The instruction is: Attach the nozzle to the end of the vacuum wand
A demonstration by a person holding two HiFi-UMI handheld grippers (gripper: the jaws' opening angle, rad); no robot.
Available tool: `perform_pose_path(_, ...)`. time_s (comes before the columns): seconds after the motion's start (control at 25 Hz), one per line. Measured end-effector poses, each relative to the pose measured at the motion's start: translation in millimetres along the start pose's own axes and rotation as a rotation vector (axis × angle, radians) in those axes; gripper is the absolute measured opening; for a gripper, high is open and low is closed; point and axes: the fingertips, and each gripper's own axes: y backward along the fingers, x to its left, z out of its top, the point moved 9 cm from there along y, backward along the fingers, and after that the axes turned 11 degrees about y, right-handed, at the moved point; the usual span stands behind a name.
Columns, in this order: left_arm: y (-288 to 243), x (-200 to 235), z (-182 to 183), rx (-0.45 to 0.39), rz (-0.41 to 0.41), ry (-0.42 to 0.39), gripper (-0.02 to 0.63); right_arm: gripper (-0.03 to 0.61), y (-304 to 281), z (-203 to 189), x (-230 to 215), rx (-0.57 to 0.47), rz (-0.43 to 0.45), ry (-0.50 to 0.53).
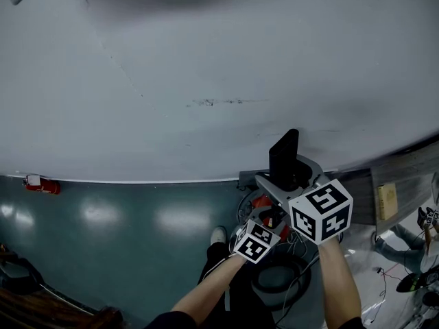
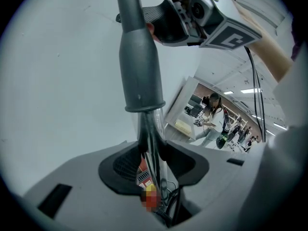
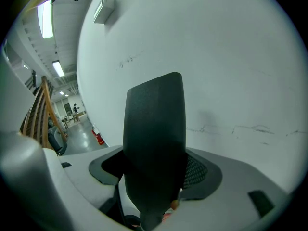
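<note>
A flat black nozzle [image 3: 155,148] stands upright between the jaws of my right gripper [image 3: 156,174], which is shut on it. In the head view the nozzle [image 1: 284,156] pokes up past the right gripper [image 1: 291,184] against the white wall. A grey tapered wand [image 2: 139,57] with a clear tube [image 2: 153,129] below it rises through my left gripper [image 2: 153,165], whose pads close on the clear part. The right gripper [image 2: 166,25] sits beside the wand's top end. The left gripper [image 1: 264,221] is just below and left of the right one. Whether nozzle and wand touch is hidden.
A white wall [image 1: 206,67] fills the upper head view, with teal floor [image 1: 137,218] below it. A red fire extinguisher [image 1: 38,184] lies at the wall's foot. A vacuum body with coiled hose [image 1: 278,279] sits by my shoe [image 1: 218,235]. People [image 2: 211,117] stand far right.
</note>
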Motion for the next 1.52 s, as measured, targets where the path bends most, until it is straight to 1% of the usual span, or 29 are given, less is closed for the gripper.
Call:
perform_pose_path(0.16,-0.7,-0.9,-1.8,-0.017,-0.001,-0.01,0.161,0.339,4.4,-3.3,0.0,-0.019,0.001,-0.008)
perform_pose_path(0.36,-1.6,-0.5,-3.0,0.003,0.001,-0.03,0.163,0.339,13.0,-6.0,-2.0,-0.051,0.019,-0.009)
perform_pose_path(0.52,-2.1,0.9,-4.6,0.016,0.013,-0.023,0.178,0.339,28.6,-9.8,-4.4,-0.096,0.005,-0.036)
perform_pose_path(0.68,1.8,4.7,-6.3,0.026,0.032,-0.005,0.202,0.339,49.8,-16.9,-7.0,-0.168,-0.011,-0.107)
perform_pose_path(0.8,13.0,5.1,-3.7,0.011,0.036,0.016,0.206,0.339,67.4,-24.8,-8.9,-0.215,-0.036,-0.159)
perform_pose_path(0.92,33.4,3.1,3.9,-0.011,0.025,0.065,0.206,0.339,84.0,-34.7,-8.6,-0.264,-0.049,-0.229)
perform_pose_path(1.0,49.9,-1.6,12.0,-0.036,0.015,0.092,0.206,0.337,95.3,-40.6,-6.6,-0.298,-0.054,-0.282)
perform_pose_path(1.12,77.2,-17.1,28.8,-0.103,-0.001,0.125,0.205,0.334,113.3,-49.7,0.4,-0.329,-0.05,-0.357)
perform_pose_path(1.16,86.4,-23.3,36.1,-0.129,-0.008,0.134,0.204,0.324,119.4,-52.2,3.6,-0.337,-0.052,-0.376)
perform_pose_path(1.2,95.5,-29.4,44.3,-0.155,-0.015,0.138,0.201,0.294,125.2,-54.7,6.7,-0.347,-0.059,-0.393)
perform_pose_path(1.32,122.0,-47.5,70.4,-0.229,-0.033,0.134,0.169,0.175,140.7,-59.2,15.6,-0.387,-0.094,-0.44)
perform_pose_path(1.36,129.9,-53.7,78.5,-0.256,-0.038,0.131,0.151,0.149,145.0,-60.4,18.5,-0.4,-0.103,-0.453)
perform_pose_path(1.44,143.0,-65.9,92.6,-0.305,-0.047,0.124,0.117,0.106,153.0,-62.8,24.6,-0.427,-0.117,-0.476)
perform_pose_path(1.52,153.2,-77.0,103.1,-0.336,-0.056,0.11,0.09,0.081,159.9,-64.4,30.1,-0.454,-0.13,-0.501)
